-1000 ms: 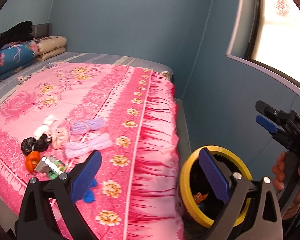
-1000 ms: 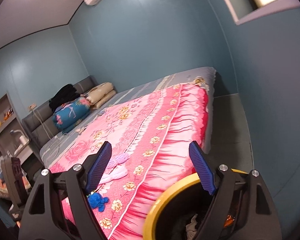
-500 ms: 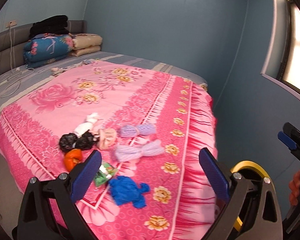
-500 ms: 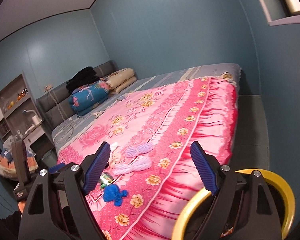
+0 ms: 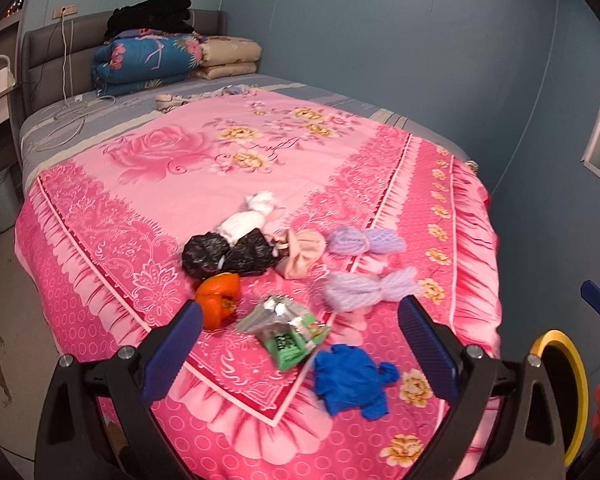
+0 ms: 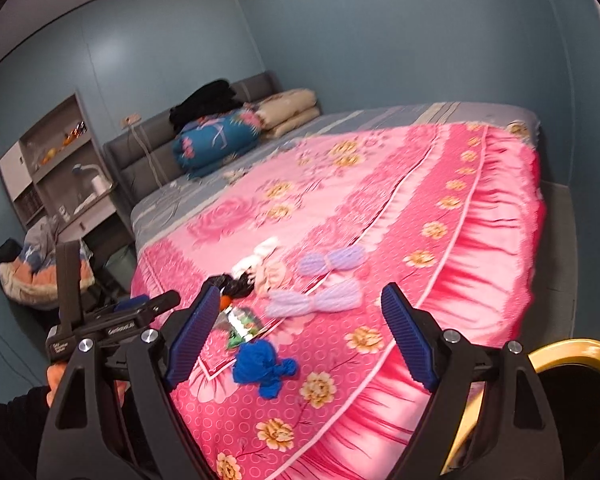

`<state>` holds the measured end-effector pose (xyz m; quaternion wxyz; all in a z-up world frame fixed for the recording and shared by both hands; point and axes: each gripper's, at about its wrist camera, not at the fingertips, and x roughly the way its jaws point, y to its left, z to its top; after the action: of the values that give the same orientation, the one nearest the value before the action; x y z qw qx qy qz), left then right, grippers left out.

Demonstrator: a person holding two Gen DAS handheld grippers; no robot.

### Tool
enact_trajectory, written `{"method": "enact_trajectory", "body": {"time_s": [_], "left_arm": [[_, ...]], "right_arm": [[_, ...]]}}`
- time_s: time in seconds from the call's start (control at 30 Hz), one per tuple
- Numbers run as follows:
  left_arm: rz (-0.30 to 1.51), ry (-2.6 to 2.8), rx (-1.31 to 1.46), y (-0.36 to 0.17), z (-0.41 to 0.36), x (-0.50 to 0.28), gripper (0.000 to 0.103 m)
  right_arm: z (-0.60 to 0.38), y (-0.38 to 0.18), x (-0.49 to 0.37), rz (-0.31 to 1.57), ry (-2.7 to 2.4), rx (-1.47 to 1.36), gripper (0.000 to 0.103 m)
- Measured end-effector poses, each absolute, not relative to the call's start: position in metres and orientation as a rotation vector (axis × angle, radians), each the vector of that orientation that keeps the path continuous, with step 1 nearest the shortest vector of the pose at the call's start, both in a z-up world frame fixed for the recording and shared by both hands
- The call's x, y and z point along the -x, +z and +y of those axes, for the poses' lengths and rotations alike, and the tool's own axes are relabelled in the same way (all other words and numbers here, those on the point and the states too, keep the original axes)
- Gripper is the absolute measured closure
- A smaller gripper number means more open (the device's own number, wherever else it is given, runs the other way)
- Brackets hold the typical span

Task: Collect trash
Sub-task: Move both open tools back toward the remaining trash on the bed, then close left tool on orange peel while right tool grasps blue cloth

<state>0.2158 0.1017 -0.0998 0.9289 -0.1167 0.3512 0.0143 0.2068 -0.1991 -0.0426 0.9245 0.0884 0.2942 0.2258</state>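
Showing only in the right wrist view, a shelf (image 6: 48, 168) stands far left; the green wrapper (image 5: 286, 334) lies lengthwise near-to-far; the left gripper (image 5: 300, 344) and the right gripper (image 6: 296, 336) gape empty.

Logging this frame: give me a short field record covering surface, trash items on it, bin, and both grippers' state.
surface: pink floral bedspread on a bed
trash items: blue glove, green wrapper, orange bag, black bag, white bundle, peach bundle, two lilac net bundles
bin: yellow-rimmed bin on the floor beside the bed's corner
left gripper: open, empty, above the near items
right gripper: open, empty, above the bed
contact: none visible
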Motion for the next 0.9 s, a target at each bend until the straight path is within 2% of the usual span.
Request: {"method": "enact_trajectory", "body": {"time_s": [0.63,0.9], "left_arm": [[0.859,0.123,0.362,-0.17,0.173,-0.274,0.009],[0.906,0.126,0.361,-0.191,0.18,-0.299,0.009]], "right_arm": [[-0.093,-0.136,-0.257,0.849,0.571,-0.032,0.024],[-0.065,-0.175,-0.27,0.948,0.547,0.042,0.024]]}}
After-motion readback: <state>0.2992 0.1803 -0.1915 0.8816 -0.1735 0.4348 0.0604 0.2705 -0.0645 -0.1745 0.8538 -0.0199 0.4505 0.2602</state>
